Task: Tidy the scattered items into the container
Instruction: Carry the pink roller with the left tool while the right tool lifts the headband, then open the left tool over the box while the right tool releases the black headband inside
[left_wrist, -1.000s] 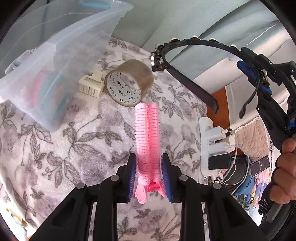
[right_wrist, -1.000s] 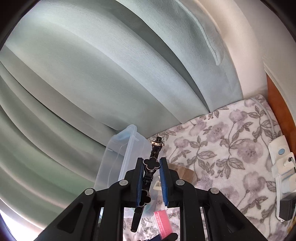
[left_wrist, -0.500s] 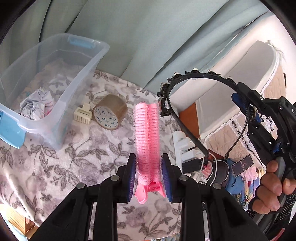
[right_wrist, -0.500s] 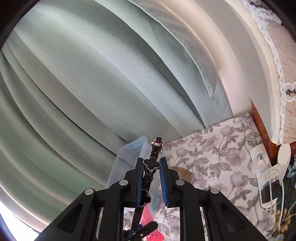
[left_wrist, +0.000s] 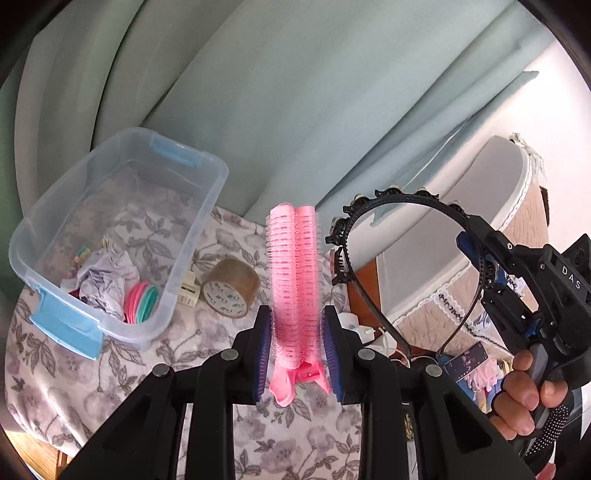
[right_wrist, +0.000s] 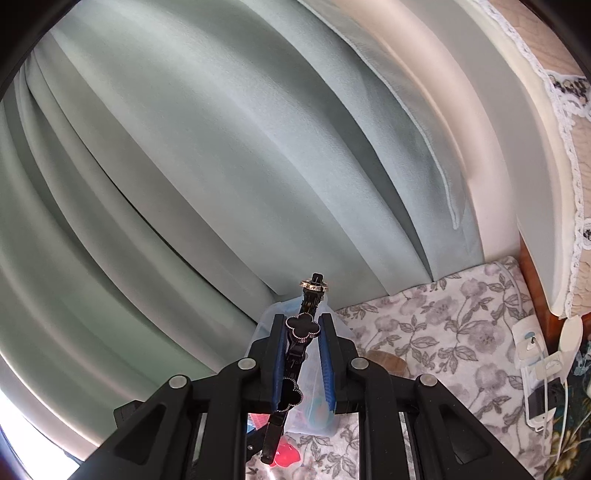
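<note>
My left gripper (left_wrist: 296, 319) is shut on a pink hair roller clip (left_wrist: 291, 258) that sticks up well above the floral cloth. To its left and below stands the clear container (left_wrist: 218, 173) with blue handles, holding crumpled paper (left_wrist: 105, 280) and pink and green rings (left_wrist: 142, 301). A brown tape roll (left_wrist: 231, 286) and a white claw clip (left_wrist: 190, 293) lie beside its right wall. My right gripper (right_wrist: 302, 322) is shut on a black headband (right_wrist: 314, 286) with clover ornaments. In the left wrist view the headband (left_wrist: 399, 201) arcs out from the right gripper (left_wrist: 480, 254), right of the roller.
A pale green curtain (right_wrist: 221, 166) hangs behind the cloth-covered surface (left_wrist: 55, 369). A white power strip (right_wrist: 535, 369) with plugs and cables lies off its right edge. A person's hand (left_wrist: 528, 391) grips the right tool. Part of the container (right_wrist: 341, 330) shows behind the right fingers.
Both grippers have risen with their items still held. The surface has dropped away below them, and the container's inside has come fully into the left wrist view.
</note>
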